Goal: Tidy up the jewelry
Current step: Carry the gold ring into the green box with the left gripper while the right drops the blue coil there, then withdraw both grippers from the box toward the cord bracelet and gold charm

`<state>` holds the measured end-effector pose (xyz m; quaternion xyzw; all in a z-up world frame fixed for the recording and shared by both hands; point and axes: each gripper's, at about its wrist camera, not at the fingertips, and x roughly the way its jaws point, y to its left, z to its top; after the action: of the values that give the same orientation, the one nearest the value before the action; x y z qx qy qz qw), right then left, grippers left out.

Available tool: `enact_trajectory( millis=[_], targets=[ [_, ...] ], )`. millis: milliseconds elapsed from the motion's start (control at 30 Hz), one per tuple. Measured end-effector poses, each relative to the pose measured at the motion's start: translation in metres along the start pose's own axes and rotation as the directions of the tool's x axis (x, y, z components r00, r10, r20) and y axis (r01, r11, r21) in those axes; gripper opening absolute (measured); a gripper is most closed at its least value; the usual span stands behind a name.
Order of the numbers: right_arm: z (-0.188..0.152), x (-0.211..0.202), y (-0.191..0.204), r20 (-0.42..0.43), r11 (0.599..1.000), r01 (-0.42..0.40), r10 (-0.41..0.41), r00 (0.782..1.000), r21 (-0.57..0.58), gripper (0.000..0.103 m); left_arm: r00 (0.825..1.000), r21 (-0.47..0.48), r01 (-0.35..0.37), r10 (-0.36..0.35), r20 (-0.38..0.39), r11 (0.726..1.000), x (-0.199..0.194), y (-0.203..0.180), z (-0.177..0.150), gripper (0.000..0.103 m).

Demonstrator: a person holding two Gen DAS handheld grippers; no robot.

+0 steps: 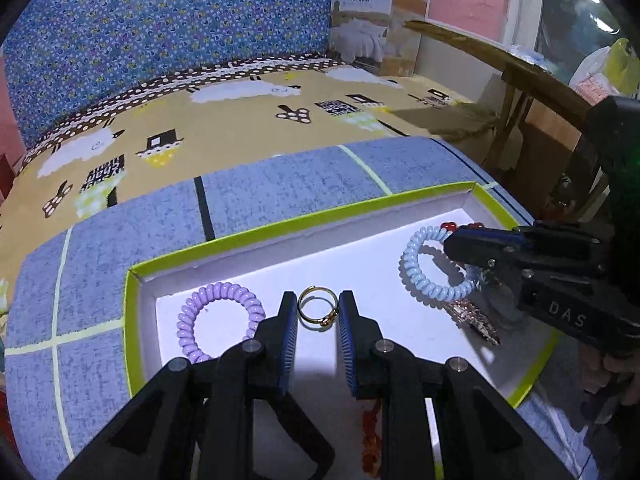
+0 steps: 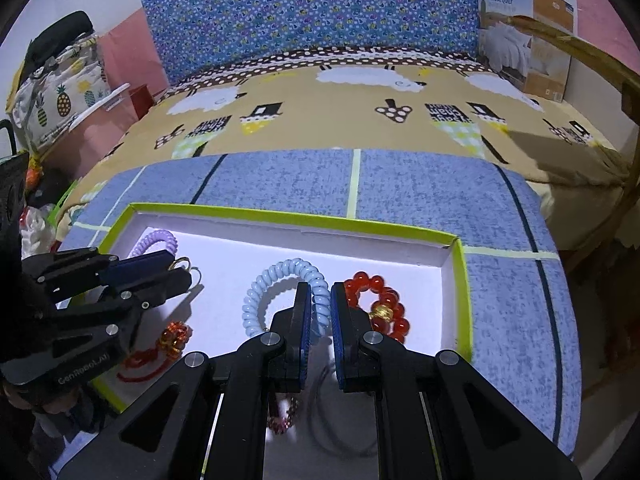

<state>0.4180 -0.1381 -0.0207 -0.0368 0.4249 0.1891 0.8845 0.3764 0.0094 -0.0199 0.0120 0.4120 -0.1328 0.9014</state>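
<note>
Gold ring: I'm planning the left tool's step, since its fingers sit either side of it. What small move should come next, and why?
Probably close the left tool on the ring. The ring lies between the open fingers, untouched, on the tray floor. The purple coil sits just beside the left finger, so close straight without drifting sideways.

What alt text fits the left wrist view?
The left gripper reaches into a green-edged white tray, its open fingers either side of a gold ring. A purple coil band lies left, a blue coil band right.
</note>
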Motion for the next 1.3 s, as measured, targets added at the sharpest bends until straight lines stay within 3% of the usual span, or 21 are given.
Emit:
enact_trajectory(
  millis=[133,567,833,1300],
  targets=[
    [0.0,0.008,0.001,-0.017,1.0,0.001,-0.001,1.0,-0.001,0.01,0.998,-0.007,-0.033,0.033,-0.054,0.999,0.008,0.0,0.003,0.022],
    [-0.003,0.008,0.001,-0.032,1.0,-0.002,0.002,0.999,0.001,0.012,0.998,-0.056,-0.029,0.026,-0.056,0.998,0.007,0.005,0.004,0.023],
    [-0.013,-0.015,0.009,0.002,1.0,-0.009,0.009,1.0,-0.015,0.013,1.0,-0.098,-0.015,0.014,-0.006,0.995,-0.015,0.01,-0.01,0.023],
    [-0.058,-0.088,0.027,0.095,0.999,-0.043,0.044,0.995,-0.007,0.013,0.992,-0.121,-0.018,0.033,0.124,0.993,-0.095,-0.005,-0.062,0.03]
  ],
)
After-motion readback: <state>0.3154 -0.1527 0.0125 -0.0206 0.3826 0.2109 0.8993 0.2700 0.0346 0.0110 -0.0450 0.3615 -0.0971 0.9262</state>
